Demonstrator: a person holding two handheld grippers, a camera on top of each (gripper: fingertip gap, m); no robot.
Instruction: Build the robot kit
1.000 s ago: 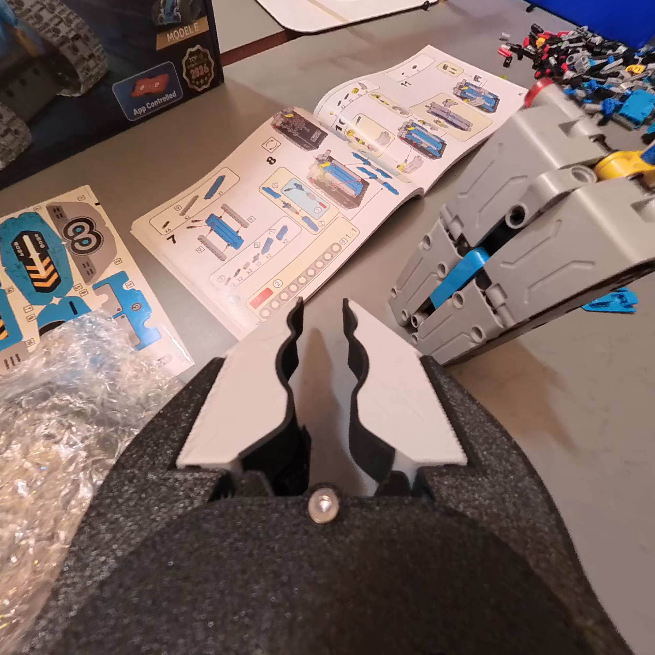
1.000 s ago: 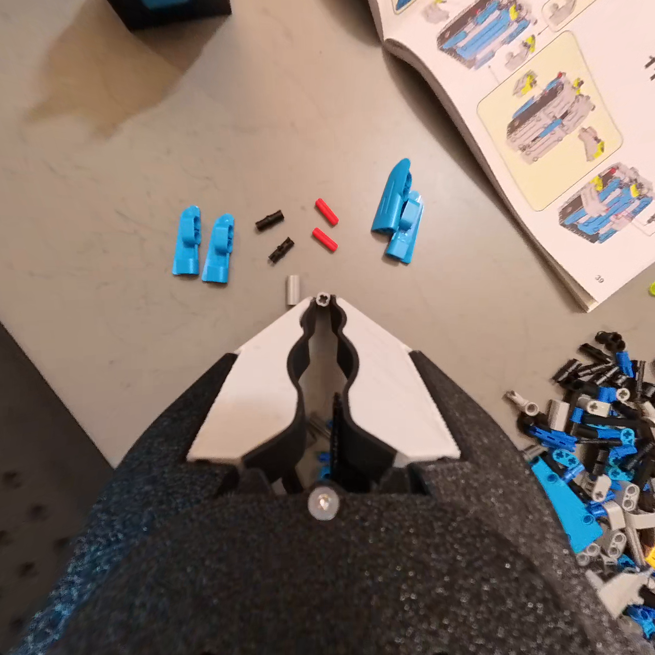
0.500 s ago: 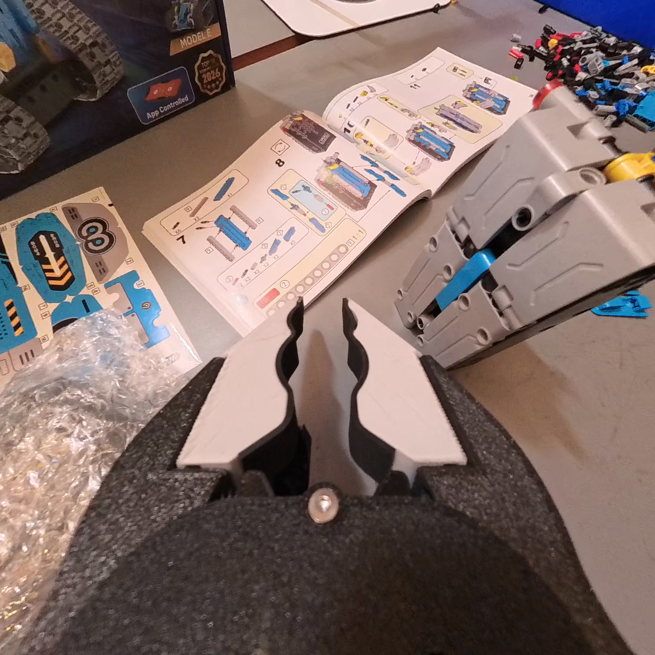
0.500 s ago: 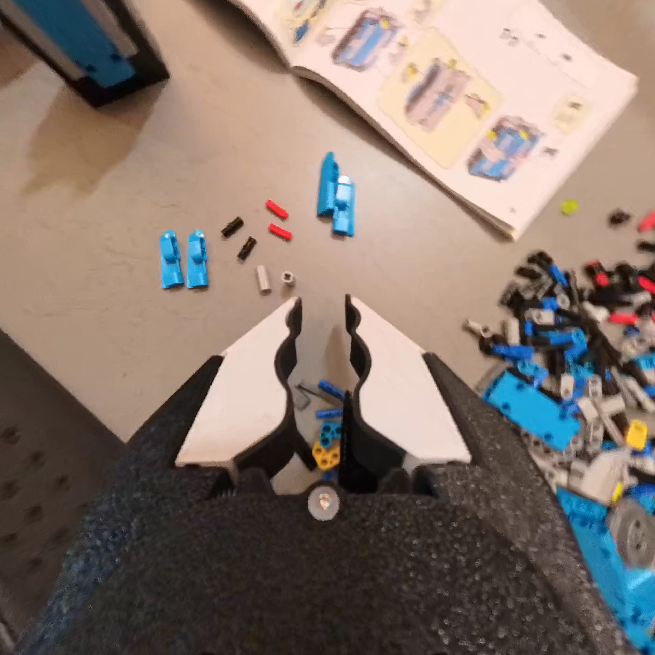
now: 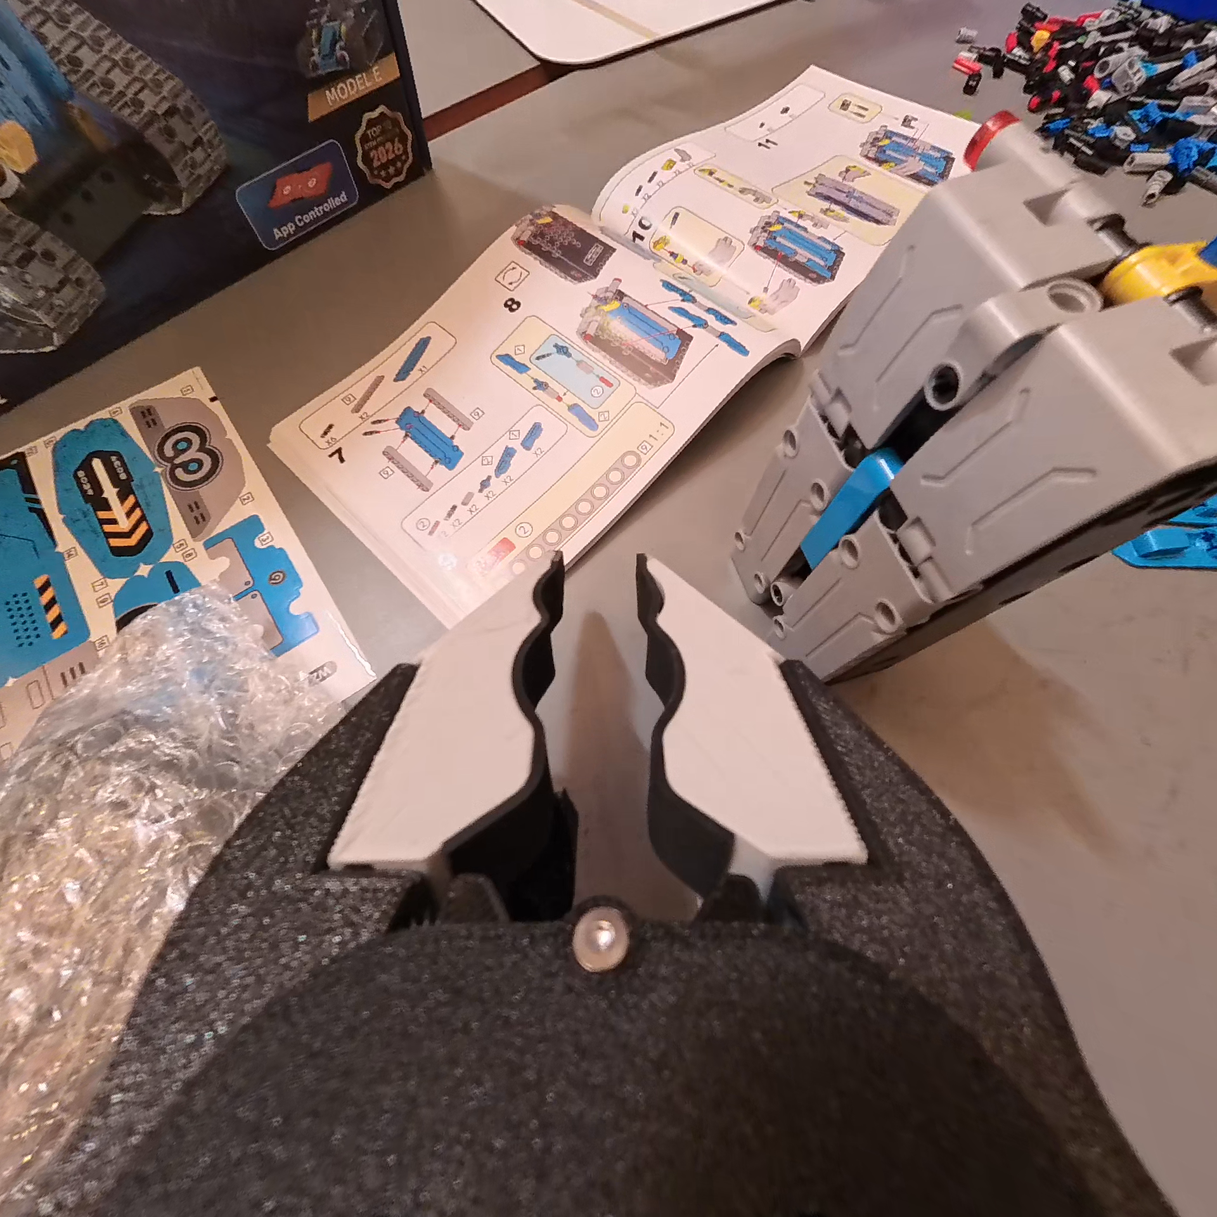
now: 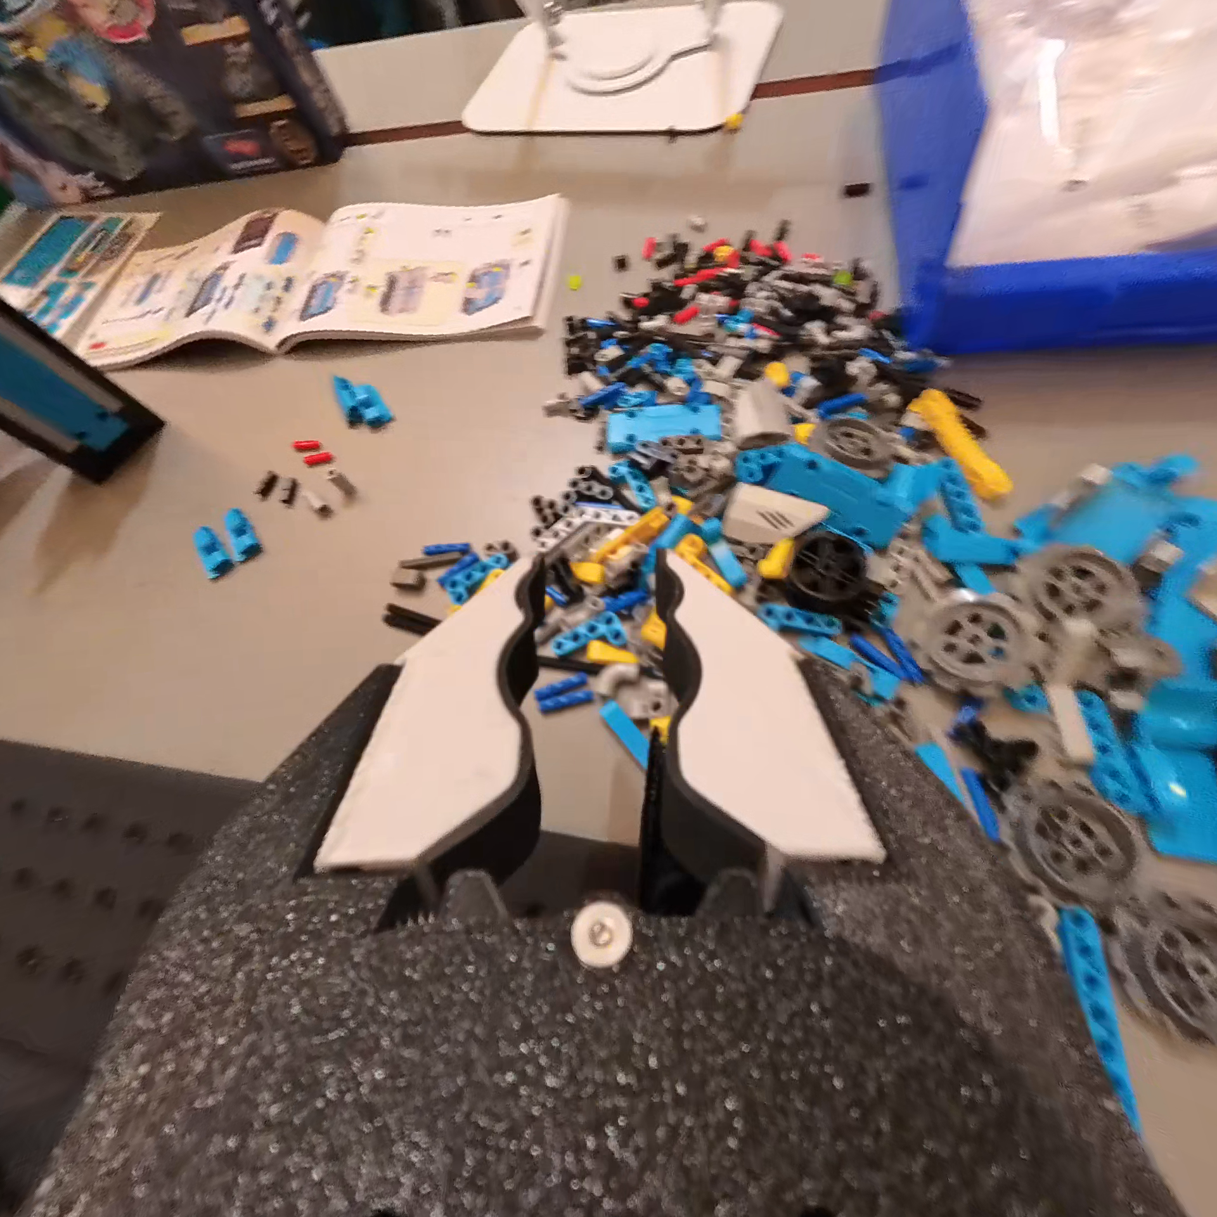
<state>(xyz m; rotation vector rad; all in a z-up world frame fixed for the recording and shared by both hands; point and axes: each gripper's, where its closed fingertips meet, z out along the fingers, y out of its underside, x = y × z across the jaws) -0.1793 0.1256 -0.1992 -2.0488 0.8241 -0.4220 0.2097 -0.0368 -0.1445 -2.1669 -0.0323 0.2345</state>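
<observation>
My left gripper is open by a narrow gap and empty, low over the table. It sits between the open instruction booklet and a large grey block assembly with a blue beam in it. My right gripper is open and empty, above the near edge of a big pile of loose blue, grey, black and yellow parts. To its left lie set-out small parts: two blue pieces, black pins, red pins, grey sleeves and a blue pair.
A sticker sheet and bubble wrap lie left of the left gripper, with the dark product box behind. A blue bin stands behind the pile. A white stand base is at the far edge. The left gripper's tips are roughly 45 cm from the right gripper's.
My right gripper was shut on a small grey sleeve, opened and left it by the set-out parts, then pulled back and swung right over the pile. The left gripper barely moved.
</observation>
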